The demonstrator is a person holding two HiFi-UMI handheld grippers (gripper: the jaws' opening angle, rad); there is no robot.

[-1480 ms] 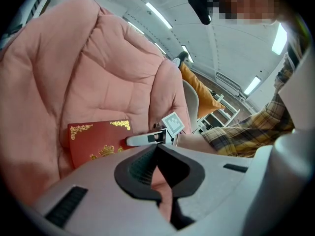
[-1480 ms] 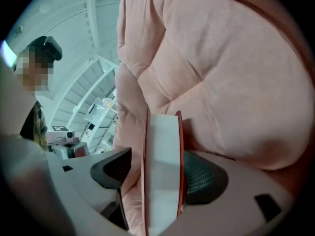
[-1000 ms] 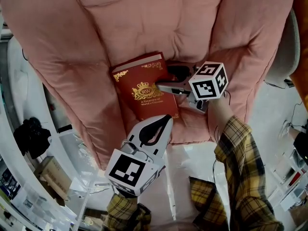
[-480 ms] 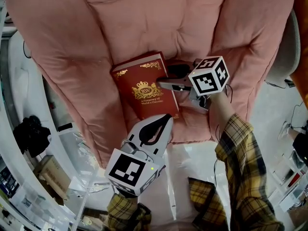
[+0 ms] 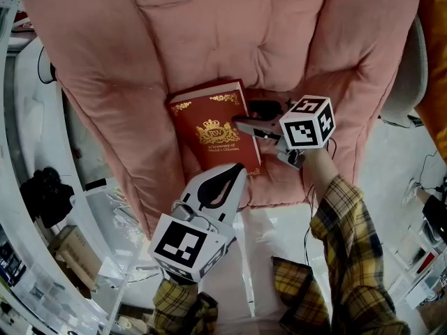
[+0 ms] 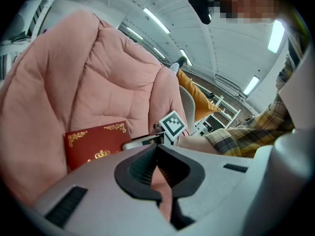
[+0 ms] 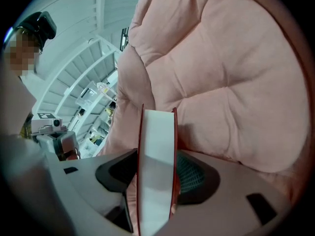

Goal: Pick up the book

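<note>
Pale floor, white shelving off to one side. Big pink padded chair fills the head view.

Red book with gold crest lies face up on the chair's seat, in the hollow below the chair's back cushion.

Right gripper reaches in across the chair's right-hand bolster. Its jaws have just been closing, with the book's page edge between them, and each pad now sits against a cover.

Left gripper hovers at the chair's front lip, jaws together, nothing in them.

Plaid sleeve trails off outside the chair.
</note>
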